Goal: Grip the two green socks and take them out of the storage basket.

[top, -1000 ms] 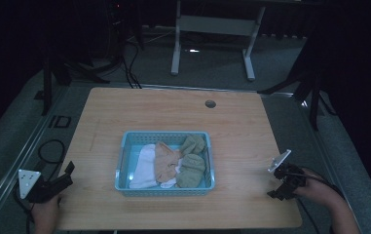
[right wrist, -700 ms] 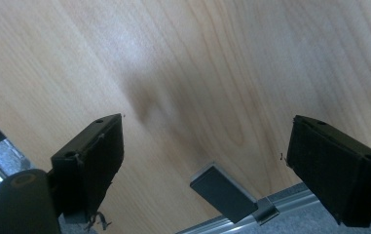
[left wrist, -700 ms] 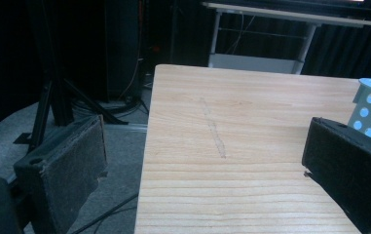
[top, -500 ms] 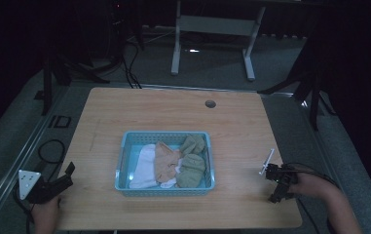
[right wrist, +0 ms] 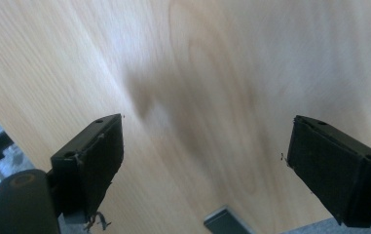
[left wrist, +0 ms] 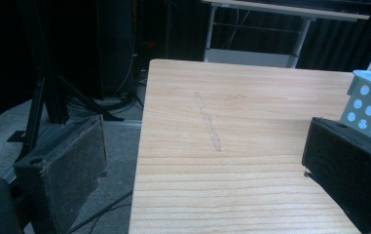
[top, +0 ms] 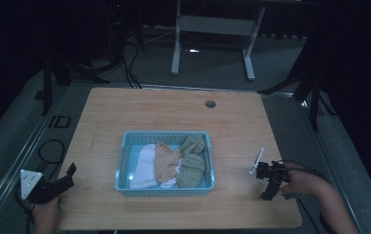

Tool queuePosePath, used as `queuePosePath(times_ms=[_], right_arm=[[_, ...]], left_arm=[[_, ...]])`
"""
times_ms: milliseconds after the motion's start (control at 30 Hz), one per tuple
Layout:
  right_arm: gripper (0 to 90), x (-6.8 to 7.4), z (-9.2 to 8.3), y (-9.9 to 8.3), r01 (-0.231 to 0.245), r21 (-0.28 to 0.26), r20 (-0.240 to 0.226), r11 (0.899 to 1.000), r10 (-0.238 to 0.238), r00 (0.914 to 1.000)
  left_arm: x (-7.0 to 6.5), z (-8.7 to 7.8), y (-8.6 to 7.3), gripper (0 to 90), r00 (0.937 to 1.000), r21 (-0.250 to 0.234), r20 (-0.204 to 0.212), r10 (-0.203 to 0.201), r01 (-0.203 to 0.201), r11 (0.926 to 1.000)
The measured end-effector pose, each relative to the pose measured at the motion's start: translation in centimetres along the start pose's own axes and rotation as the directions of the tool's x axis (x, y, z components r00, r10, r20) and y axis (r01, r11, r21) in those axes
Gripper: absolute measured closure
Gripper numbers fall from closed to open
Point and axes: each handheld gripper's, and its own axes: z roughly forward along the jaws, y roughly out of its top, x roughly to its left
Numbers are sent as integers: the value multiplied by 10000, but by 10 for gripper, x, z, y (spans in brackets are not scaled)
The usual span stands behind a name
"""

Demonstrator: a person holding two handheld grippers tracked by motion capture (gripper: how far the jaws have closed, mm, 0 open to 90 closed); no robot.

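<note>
Two handheld grippers sit at opposite near corners of a light wooden table (top: pixel 163 112). The left gripper (top: pixel 66 176), at the near left edge, has its jaws spread wide and empty. The right gripper (top: pixel 266 183), near the right edge, points down at bare wood, jaws likewise wide apart with nothing between them. Between them, well apart from both, a pale blue perforated plastic basket (top: pixel 124 155) holds folded white, peach and olive-green cloths (top: pixel 171 165).
</note>
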Motion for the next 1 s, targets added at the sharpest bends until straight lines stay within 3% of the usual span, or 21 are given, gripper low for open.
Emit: queuePosePath(times_ms=[667,1000], right_arm=[[135,7,-39,45,1300,-561,58,9899,-1299,9915],[138,13,-63,73,1980,-1279,172,9718,-1974,9802]], left_arm=[[0,1,-1,25,9999,79,119,-4,3,10000],[1,0,-1,24,9997,55,226,-27,26,10000]])
